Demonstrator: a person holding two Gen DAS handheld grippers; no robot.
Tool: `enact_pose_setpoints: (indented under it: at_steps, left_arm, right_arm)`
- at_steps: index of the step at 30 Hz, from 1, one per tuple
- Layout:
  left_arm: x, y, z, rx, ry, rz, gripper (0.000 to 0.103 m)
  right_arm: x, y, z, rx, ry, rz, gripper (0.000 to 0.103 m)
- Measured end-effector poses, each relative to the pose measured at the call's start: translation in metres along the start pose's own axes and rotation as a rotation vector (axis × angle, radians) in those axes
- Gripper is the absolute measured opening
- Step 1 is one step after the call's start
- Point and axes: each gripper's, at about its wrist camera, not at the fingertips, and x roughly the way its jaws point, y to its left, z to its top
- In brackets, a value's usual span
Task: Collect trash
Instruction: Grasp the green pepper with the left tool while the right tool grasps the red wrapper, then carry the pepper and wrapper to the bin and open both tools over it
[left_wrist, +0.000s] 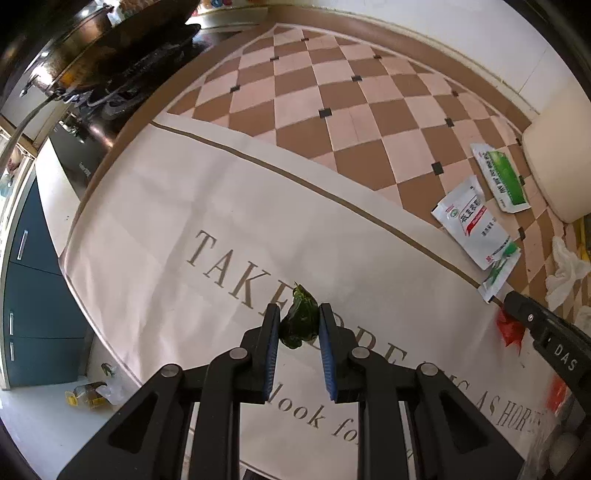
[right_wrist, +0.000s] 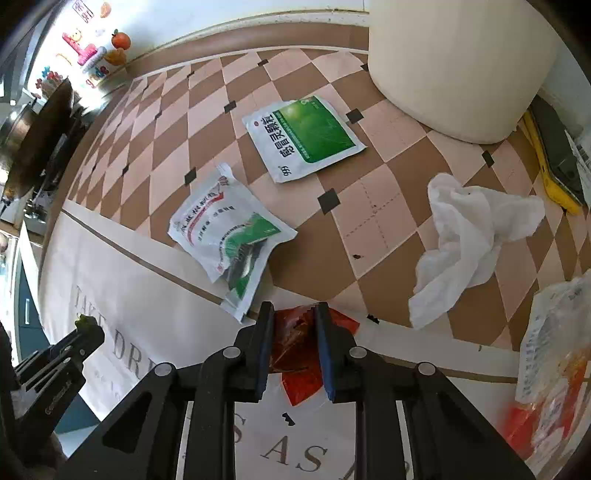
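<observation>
Far left there's blue cabinets (left_wrist: 33, 280) and a dark stove w/ a pan (left_wrist: 110, 48), then a cream mat (left_wrist: 155, 206) w/ lettering over checkered floor tiles (left_wrist: 332, 92). Left gripper (left_wrist: 298, 325) is pinching a dark green wad (left_wrist: 298, 321) on the mat. Right gripper (right_wrist: 293, 332) is closed on a red wrapper (right_wrist: 299, 354) at the mat's edge. Two med packets (right_wrist: 229, 229) (right_wrist: 306, 136) and a white tissue (right_wrist: 469, 236) lie on the tiles, cream stool (right_wrist: 458, 66) behind.

A cream fabric mat (left_wrist: 155, 206) printed with brown lettering is being spread over the brown-and-pink checkered tile floor (left_wrist: 332, 92). A rounded cream container (right_wrist: 458, 66) is being stood on the tiles, and blue cabinet doors (left_wrist: 33, 295) are being shown at the left edge.
</observation>
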Motion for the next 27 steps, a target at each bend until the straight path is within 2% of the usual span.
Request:
enact_pose_setpoints:
  at_steps: [8, 12, 18, 22, 27]
  left_arm:
    - [-0.042, 0.018, -0.020, -0.037, -0.071, -0.031, 0.017]
    - [-0.061, 0.054, -0.031, -0.069, -0.113, -0.024, 0.017]
    - [-0.077, 0.135, -0.060, -0.176, -0.152, 0.067, 0.017]
    - [-0.079, 0.196, -0.091, -0.287, -0.136, 0.135, 0.017]
    - [-0.067, 0.279, -0.146, -0.432, -0.088, 0.188, 0.017]
  right_arm:
    - [-0.030, 0.017, -0.026, -0.040, -0.037, 0.031, 0.022]
    - [-0.048, 0.043, -0.043, -0.093, -0.054, 0.058, 0.022]
    - [-0.058, 0.120, -0.072, -0.232, -0.066, 0.108, 0.022]
    - [-0.050, 0.182, -0.100, -0.348, -0.054, 0.130, 0.022]
    - [-0.031, 0.263, -0.143, -0.481, -0.015, 0.183, 0.022]
